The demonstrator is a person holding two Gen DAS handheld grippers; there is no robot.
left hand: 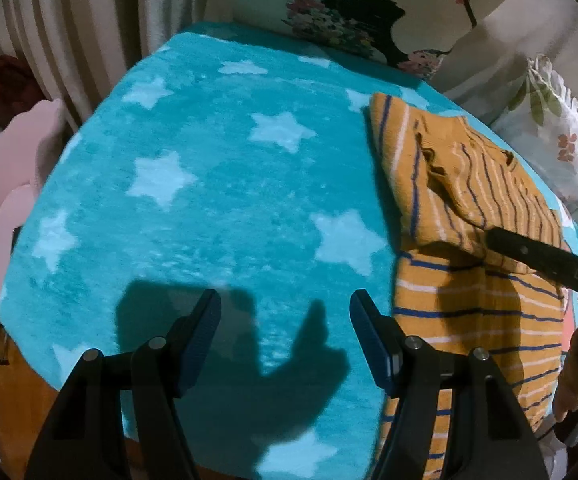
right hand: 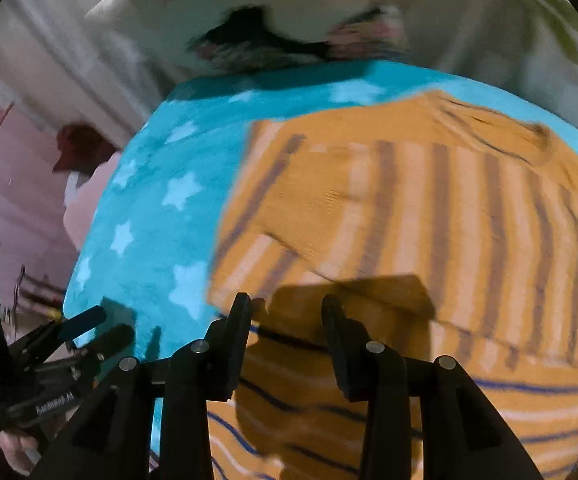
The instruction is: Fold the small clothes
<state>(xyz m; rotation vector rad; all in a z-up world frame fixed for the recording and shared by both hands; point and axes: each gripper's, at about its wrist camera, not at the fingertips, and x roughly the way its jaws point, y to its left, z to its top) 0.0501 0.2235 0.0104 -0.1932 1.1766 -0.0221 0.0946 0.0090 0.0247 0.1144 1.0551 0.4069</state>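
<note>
you are hovering the left tongs (left hand: 285,336) apart over the blanket (left hand: 209,200); the right tongs (right hand: 287,308) are gaping above the striped shirt (right hand: 409,220), half-folded at the blanket's right. pinch its near hem squarely.

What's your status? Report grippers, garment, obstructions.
Left gripper open over the star blanket, holding nothing. Right gripper open above the striped orange garment. Garment partly folded, not gripped. No obstructions seen.

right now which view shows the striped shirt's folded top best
The left wrist view: the striped shirt is sharp there, its folded top and stripes clear. The right wrist view shows it closer and larger but motion-blurred.
</note>
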